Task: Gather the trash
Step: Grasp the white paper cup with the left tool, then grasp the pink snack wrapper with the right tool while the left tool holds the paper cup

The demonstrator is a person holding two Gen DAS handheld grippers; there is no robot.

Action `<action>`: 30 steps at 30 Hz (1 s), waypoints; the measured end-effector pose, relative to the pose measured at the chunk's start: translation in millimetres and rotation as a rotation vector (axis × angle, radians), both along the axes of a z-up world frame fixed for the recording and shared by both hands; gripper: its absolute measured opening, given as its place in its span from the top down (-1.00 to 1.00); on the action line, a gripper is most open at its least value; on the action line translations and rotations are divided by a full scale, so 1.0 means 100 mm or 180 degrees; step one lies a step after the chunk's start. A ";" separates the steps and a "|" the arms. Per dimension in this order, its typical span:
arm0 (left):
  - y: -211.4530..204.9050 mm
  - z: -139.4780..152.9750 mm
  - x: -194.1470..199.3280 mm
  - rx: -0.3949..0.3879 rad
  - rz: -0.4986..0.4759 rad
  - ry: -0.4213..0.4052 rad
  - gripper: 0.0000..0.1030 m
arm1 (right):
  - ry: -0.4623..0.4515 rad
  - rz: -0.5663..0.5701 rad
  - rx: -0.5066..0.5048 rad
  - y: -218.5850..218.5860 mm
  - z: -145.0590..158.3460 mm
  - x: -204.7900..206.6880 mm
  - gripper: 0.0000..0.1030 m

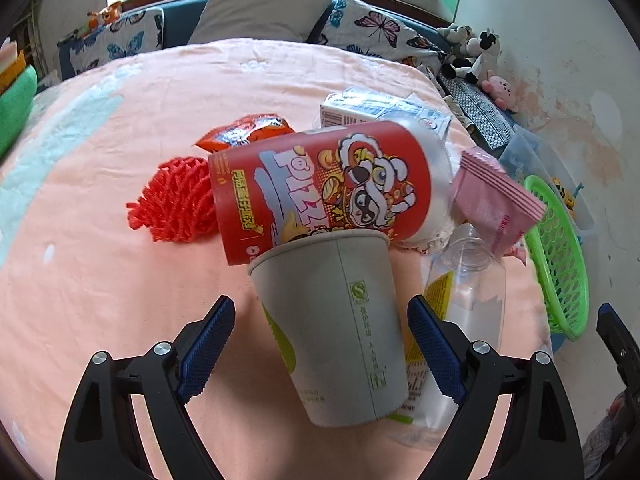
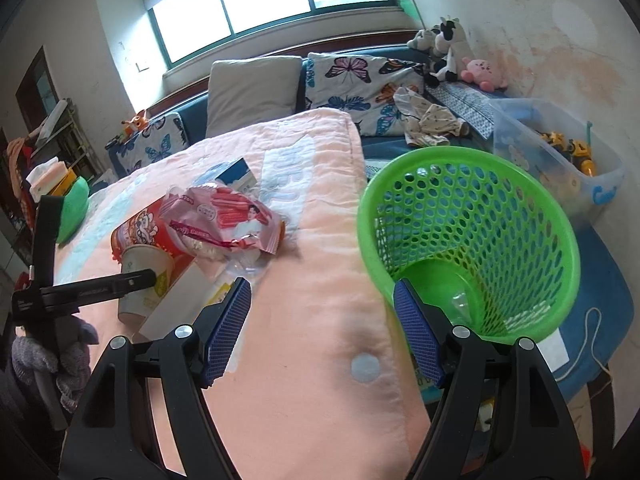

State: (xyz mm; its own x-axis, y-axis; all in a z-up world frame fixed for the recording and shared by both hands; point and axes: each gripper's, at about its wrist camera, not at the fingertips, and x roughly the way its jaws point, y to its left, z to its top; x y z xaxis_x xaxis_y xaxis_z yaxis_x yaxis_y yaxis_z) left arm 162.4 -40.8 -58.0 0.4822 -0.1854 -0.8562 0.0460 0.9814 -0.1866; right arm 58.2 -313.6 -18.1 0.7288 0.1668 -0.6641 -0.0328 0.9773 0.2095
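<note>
A heap of litter waits on a bed spread with a peach-pink fleece blanket (image 1: pixel 100 240), and the pale grey paper cup (image 1: pixel 332 328) lying on its side at the near edge of that heap is the landmark for everything else. The left tool (image 1: pixel 320 340) hovers over it with its blue-padded jaws spread apart, one on either side of the cup and neither pressing on it, a stance that looks set for a grasp across the cup's body. Just behind the cup, resting against its rim, lies a red cardboard pizza-snack tube (image 1: pixel 320 188) printed with cartoon figures; behind that again sit a red knitted mesh pouf (image 1: pixel 176 204), an orange-red foil snack packet (image 1: pixel 244 132) and a white-and-blue milk carton (image 1: pixel 380 108). To the cup's right a clear plastic bottle with a yellow label (image 1: pixel 464 292) lies alongside it, with a pink crinkled wrapper (image 1: pixel 492 200) perched above. Farther right of the cup, at the blanket's edge, a green perforated plastic basket (image 2: pixel 472 208) is tilted with its mouth towards the heap, probably to receive the rubbish; a scrap of clear plastic seems to lie in its bottom. The right tool (image 2: pixel 320 328) is poised beside the basket's rim, jaws parted and holding nothing, seemingly placed to steady or tip the basket.
</note>
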 end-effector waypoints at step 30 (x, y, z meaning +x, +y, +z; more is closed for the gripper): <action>0.35 0.29 -0.47 -0.0347 -0.0323 -0.0201 -0.28 | -0.0026 0.1125 -0.0558 0.97 -0.17 1.00 -0.67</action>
State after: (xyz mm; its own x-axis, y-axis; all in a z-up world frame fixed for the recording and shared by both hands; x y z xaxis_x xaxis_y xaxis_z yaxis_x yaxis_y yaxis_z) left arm 115.2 -5.8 -29.5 0.5083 -0.3260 -0.7971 0.1589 0.9452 -0.2853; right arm 158.0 -216.8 -35.0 0.6521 0.2931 -0.6992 -0.3746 0.9264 0.0389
